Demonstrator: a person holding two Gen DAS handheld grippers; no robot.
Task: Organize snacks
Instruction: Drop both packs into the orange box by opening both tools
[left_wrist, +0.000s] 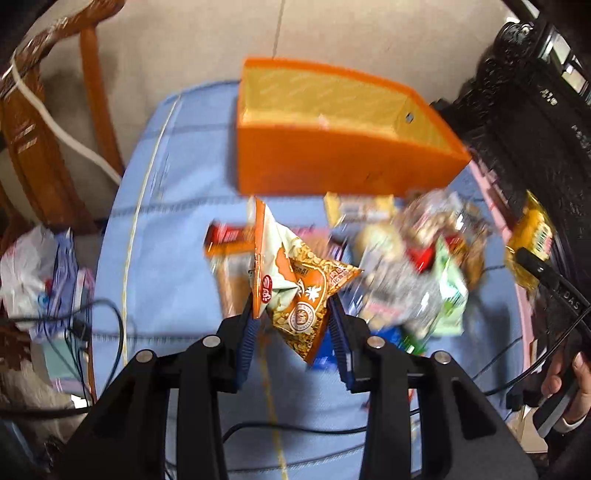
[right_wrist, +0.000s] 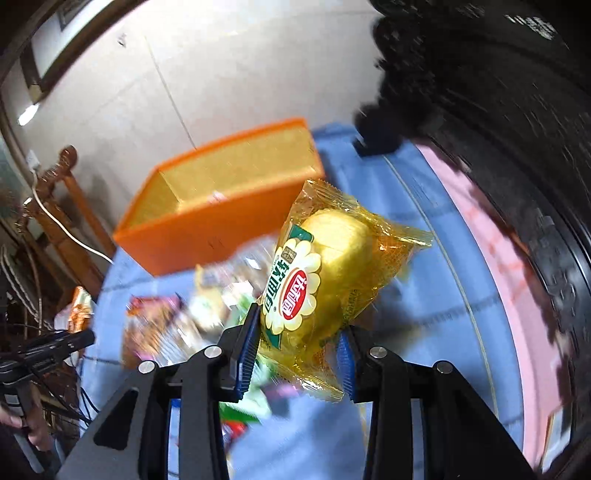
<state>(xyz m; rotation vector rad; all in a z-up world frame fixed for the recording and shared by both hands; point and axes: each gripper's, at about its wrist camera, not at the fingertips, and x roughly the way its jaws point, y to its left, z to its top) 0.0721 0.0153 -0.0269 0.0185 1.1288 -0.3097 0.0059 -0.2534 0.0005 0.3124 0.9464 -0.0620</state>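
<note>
My left gripper is shut on an orange and white snack bag and holds it above the blue tablecloth. My right gripper is shut on a yellow wrapped cake; the cake also shows at the right edge of the left wrist view. An empty orange box stands at the far side of the table; it shows in the right wrist view too. A blurred pile of snack packets lies in front of the box, also in the right wrist view.
A wooden chair stands left of the table with a white cable over it. Bags and cables lie at the left. Dark carved furniture rises along the table's right side. The other gripper's handle and hand are at right.
</note>
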